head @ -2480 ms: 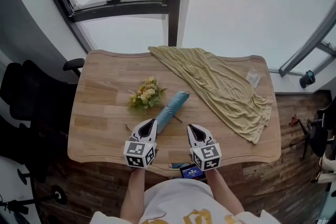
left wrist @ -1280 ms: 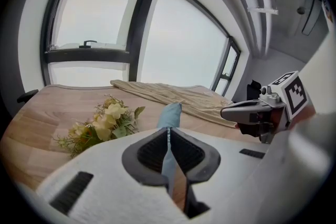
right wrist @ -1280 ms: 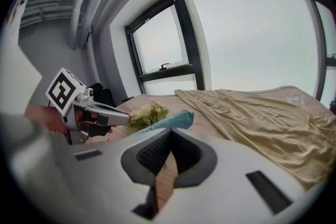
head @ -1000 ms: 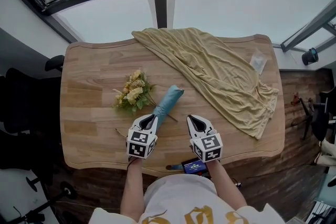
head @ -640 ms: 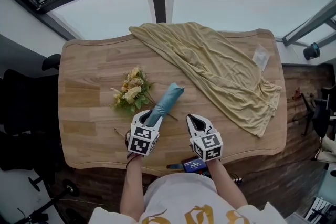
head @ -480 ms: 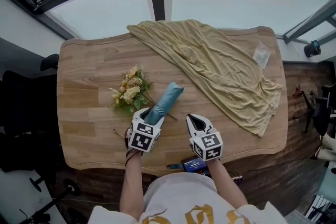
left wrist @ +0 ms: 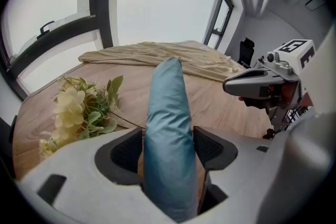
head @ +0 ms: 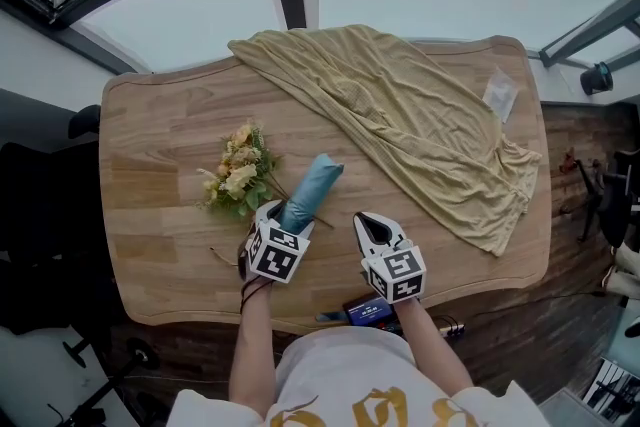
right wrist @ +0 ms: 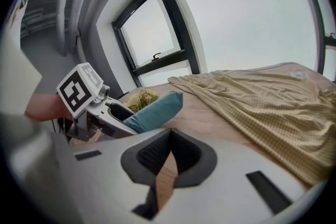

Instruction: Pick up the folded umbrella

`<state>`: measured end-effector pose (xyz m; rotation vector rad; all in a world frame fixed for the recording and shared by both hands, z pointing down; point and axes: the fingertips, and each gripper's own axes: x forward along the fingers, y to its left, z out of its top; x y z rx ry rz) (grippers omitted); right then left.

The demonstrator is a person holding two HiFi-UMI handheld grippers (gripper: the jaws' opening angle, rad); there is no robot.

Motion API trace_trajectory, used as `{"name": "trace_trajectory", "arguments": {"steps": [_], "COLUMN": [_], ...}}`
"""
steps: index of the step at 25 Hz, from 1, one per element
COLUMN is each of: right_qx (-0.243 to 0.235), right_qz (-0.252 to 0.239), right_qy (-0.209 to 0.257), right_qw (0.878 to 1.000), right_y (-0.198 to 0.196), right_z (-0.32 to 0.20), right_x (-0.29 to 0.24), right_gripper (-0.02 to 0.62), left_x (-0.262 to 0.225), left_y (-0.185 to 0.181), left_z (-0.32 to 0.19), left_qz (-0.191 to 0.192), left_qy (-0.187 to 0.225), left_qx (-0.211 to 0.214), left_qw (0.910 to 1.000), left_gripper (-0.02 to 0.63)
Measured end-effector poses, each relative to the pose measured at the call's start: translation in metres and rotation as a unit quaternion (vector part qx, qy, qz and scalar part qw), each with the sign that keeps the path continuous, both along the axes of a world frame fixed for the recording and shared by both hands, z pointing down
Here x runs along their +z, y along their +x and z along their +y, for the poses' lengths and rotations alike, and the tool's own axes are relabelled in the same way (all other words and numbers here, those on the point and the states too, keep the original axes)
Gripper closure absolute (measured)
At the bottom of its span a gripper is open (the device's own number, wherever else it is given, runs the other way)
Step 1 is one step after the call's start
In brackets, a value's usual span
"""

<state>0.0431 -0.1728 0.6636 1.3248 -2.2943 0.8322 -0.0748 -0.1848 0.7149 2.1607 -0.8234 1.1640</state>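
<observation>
Left gripper [head: 284, 217] stands with its jaws spread and still opening, the near end of the folded umbrella [head: 314, 183] between them; the pads flank the blue sleeve without clearly pressing on it. A second ago this gripper was clenched and sat just short of the umbrella's near end; it has since tipped downward and come over that end. The umbrella lies on the wooden table [head: 150, 145] as before, pointing away from the person and a little to the right, its far end near the edge of the yellow cloth [head: 400, 125]; the bunch of yellow flowers [head: 235, 177] lies just to its left. Right gripper [head: 365, 220] has barely shifted; it hovers beside the left one, well clear of the umbrella, with its jaw tips together and nothing between them.
</observation>
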Motion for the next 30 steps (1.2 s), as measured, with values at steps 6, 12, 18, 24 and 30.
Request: {"name": "trace_trajectory", "arguments": {"steps": [6, 12, 18, 24, 30], "right_qx": [0.004, 0.002, 0.003, -0.004, 0.003], "right_qz": [0.002, 0.005, 0.005, 0.005, 0.008], "right_qy": [-0.015, -0.023, -0.026, -0.026, -0.021], "right_qw": [1.0, 1.0, 1.0, 1.0, 1.0], "right_y": [0.007, 0.008, 0.008, 0.004, 0.012], "right_z": [0.005, 0.005, 0.004, 0.011, 0.009], "right_x": [0.015, 0.022, 0.023, 0.023, 0.018], "right_gripper": [0.584, 0.584, 0.584, 0.584, 0.584], "left_x": [0.012, 0.018, 0.019, 0.019, 0.016], "left_y": [0.005, 0.007, 0.006, 0.006, 0.007], "left_z": [-0.001, -0.005, -0.007, -0.006, -0.005], "left_qz": [-0.009, -0.018, -0.02, -0.018, -0.02], "left_qy": [-0.018, -0.012, -0.001, 0.011, 0.022], "left_qx": [-0.008, -0.016, -0.026, -0.037, -0.033], "left_qw": [0.9998, 0.9996, 0.9995, 0.9991, 0.999], "left_gripper": [0.301, 0.302, 0.304, 0.321, 0.325]}}
